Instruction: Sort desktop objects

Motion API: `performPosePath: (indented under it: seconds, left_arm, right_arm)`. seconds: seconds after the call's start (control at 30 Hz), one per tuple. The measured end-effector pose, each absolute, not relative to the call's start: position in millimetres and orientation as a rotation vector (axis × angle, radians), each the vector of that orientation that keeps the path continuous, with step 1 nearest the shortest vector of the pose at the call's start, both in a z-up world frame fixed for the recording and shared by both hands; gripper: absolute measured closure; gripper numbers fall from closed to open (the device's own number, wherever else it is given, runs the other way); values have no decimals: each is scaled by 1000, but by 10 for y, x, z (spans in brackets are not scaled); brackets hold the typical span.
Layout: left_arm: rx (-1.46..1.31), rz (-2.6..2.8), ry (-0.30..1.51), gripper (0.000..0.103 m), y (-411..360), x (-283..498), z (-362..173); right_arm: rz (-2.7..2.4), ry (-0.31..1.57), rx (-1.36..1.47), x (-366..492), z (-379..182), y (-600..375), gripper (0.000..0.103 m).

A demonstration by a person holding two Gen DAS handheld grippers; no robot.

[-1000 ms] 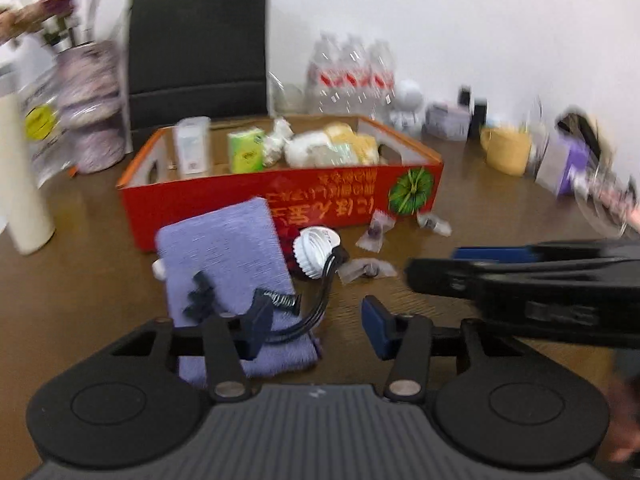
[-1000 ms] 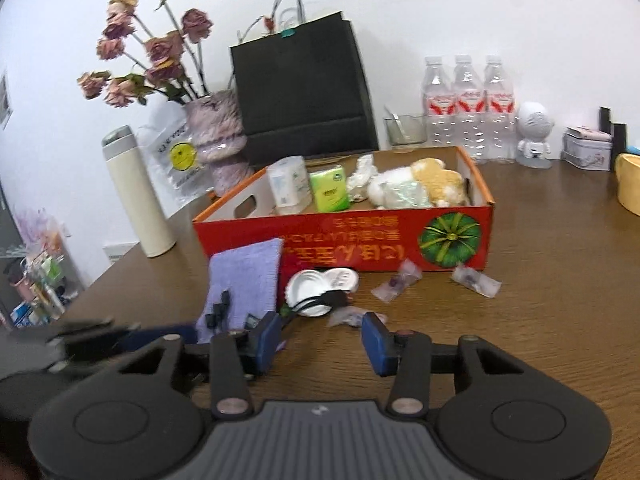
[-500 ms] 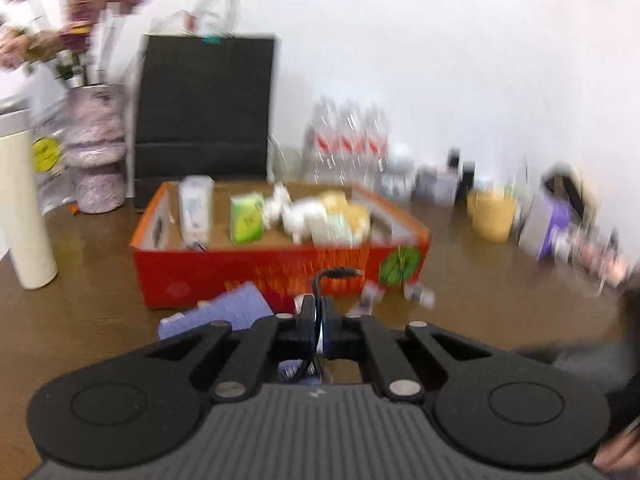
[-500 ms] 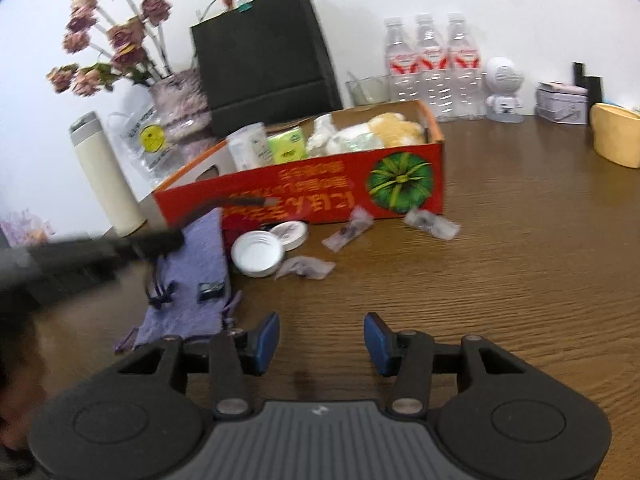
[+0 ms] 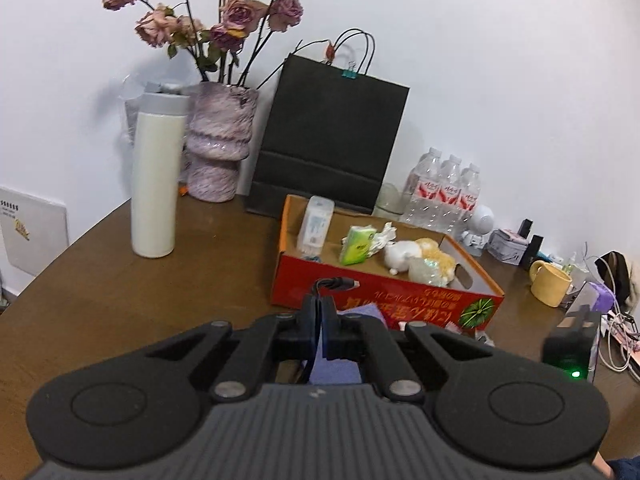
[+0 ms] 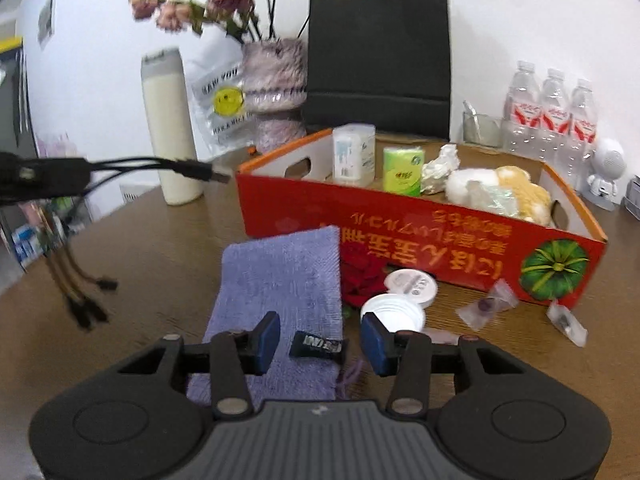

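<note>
- The left gripper [image 5: 321,320] is clamped on a black multi-headed charging cable [image 6: 160,166], held in the air left of the red cardboard box [image 6: 420,236]; I'd swing it over the box wall before letting go, so the dangling plugs [image 6: 86,304] clear the rim.
- The right gripper [image 6: 320,338] hangs spread wide over a small black packet [image 6: 318,345] on the lilac cloth pouch [image 6: 280,280].
- White round lids [image 6: 400,300] and clear sachets [image 6: 486,304] crowd the box front.

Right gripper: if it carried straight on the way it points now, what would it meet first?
Probably the small black tag on the purple cloth, lying between the open jaws of the right gripper; depth is uncertain.
</note>
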State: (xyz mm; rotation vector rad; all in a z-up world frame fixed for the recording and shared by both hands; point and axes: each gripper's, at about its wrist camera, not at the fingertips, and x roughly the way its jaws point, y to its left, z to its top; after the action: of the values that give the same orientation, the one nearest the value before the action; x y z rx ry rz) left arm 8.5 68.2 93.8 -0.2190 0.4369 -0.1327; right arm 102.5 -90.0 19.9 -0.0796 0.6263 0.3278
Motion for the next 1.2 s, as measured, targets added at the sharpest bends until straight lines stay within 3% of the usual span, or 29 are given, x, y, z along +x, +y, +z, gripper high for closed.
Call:
performPosePath:
  seconds: [0.03,0.1,0.13,0.33,0.47,0.53,0.8,1.2]
  left_arm:
    - [-216,-131,437,100,699,74,935]
    - [-213,-132,437,100,699,49,921]
    - [-215,-135,438,100,691,52,919]
    - [-190,-155,418,100,567,-17,971]
    - [-182,-172,416,100,484,-98,991]
    - [-174,-170,419,100,459,-131,990]
    - [-173,-150,438,100,506,-213,949]
    - [-156,-193,470,100,360,-168,869]
  right_arm:
    - [322,633,-92,1028,171,-880,77]
    - [325,626,-88,994,161,-901,78]
    - [315,611,-89,963,181,-913,85]
    - [301,577,-79,789,296,-1069,95]
    - [286,595,-25,715,304,-1227,97]
    - [341,570,-12,689,330,-1243,90]
    - [429,581,-284,825,143,-854,85]
    - [448,684,-114,1140,164,-1012,87]
